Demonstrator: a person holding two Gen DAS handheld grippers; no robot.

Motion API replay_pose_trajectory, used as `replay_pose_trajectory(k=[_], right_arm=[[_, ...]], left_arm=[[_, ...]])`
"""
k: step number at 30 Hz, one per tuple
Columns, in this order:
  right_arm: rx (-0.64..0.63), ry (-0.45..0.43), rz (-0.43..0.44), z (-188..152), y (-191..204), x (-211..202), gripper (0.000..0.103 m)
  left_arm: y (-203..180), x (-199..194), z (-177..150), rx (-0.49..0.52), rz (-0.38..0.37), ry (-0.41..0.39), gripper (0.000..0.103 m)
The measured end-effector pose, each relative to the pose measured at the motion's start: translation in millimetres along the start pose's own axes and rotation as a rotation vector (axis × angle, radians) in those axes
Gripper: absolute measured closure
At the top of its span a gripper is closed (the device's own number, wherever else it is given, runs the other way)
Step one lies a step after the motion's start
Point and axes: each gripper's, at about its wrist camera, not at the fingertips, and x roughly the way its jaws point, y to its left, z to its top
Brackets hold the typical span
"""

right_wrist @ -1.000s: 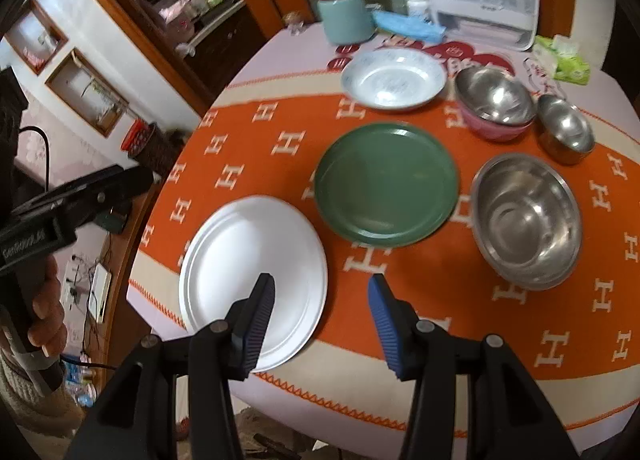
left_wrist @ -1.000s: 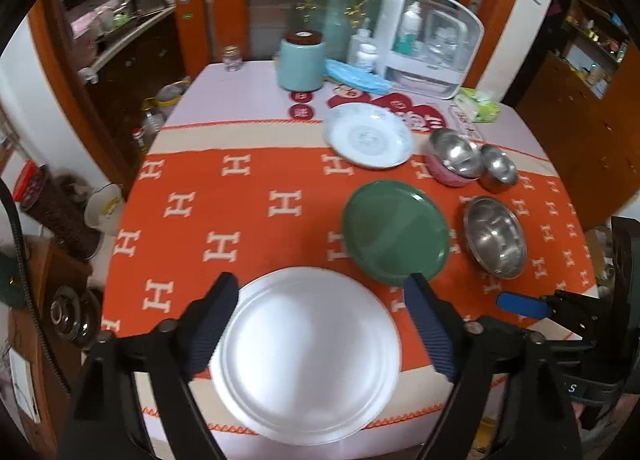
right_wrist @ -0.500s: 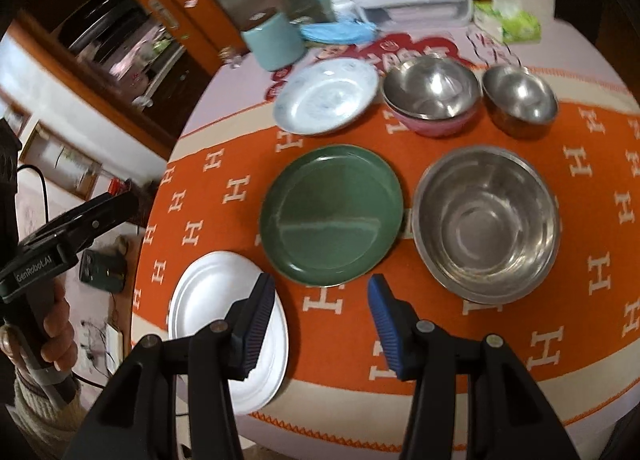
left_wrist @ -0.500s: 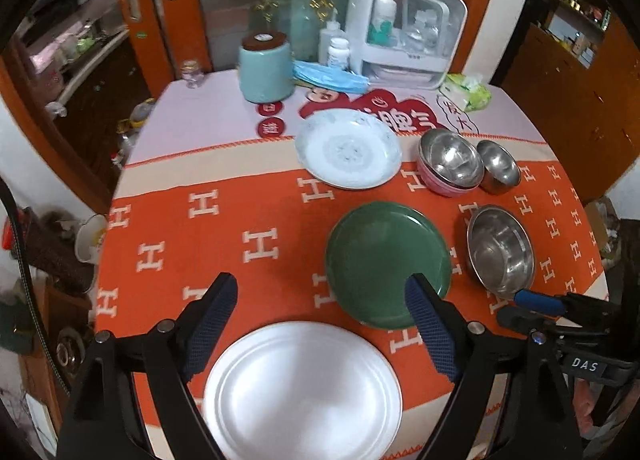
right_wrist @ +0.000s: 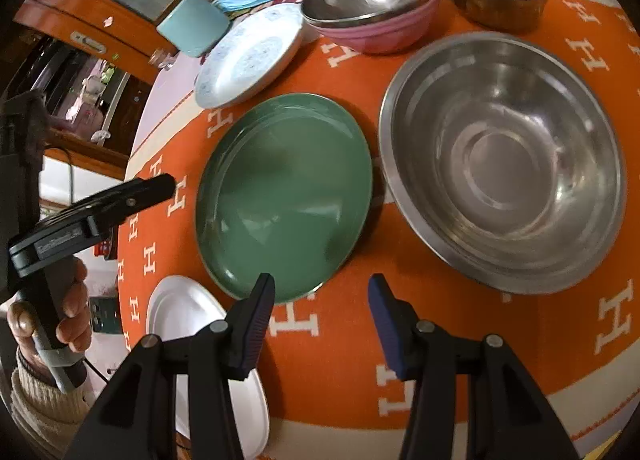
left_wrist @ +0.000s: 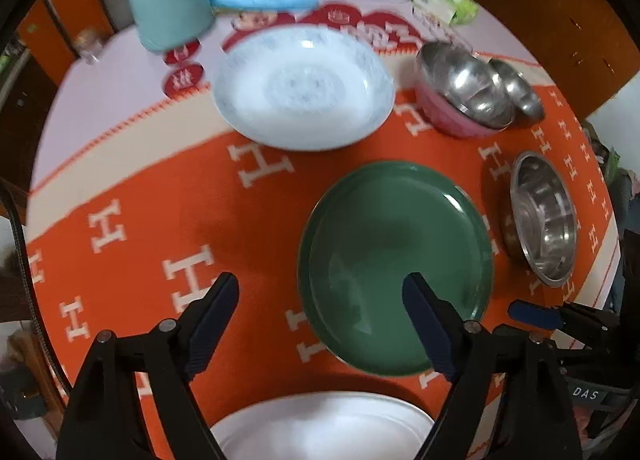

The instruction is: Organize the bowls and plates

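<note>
Green plate (left_wrist: pixel 394 260) sits mid-counter (left_wrist: pixel 132 120), between white plate (left_wrist: pixel 320 426) and steel bowl (right_wrist: pixel 502 158). We hold left claw (left_wrist: pixel 320 302) closing, right claw (right_wrist: pixel 322 306) parted, both empty.

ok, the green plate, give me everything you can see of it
The green plate is round and glossy, with a shallow raised rim and a flat well, plain dark green, ceramic or enamel by its sheen, and empty. It lies flat and upright on the orange tablecloth, mid-table between the patterned white plate behind it and the plain white plate at the near edge. The large steel bowl sits close beside it; contact is unclear. Neither gripper touches it.
</note>
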Motion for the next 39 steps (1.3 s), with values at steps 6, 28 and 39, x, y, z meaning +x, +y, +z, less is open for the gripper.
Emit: replay_pose_trajectory(k=[6,28,39], right_arm=[[0.049,-0.010,0.004,8.1,-5.5,11.7,0.054],[0.145,-0.043,-0.004,25.4,-17.2,31.1,0.084],[0.156,-0.040,-0.029,25.2,-18.6,31.8,0.093]], left_arm=[[17.8,24.7,11.4,-0.023,-0.059,0.051,0.022],[22.6,66.2,30.9,-0.004,-0.171,0.175,0.052],[16.0,74.2,32.1,0.022,-0.122,0.220,0.083]])
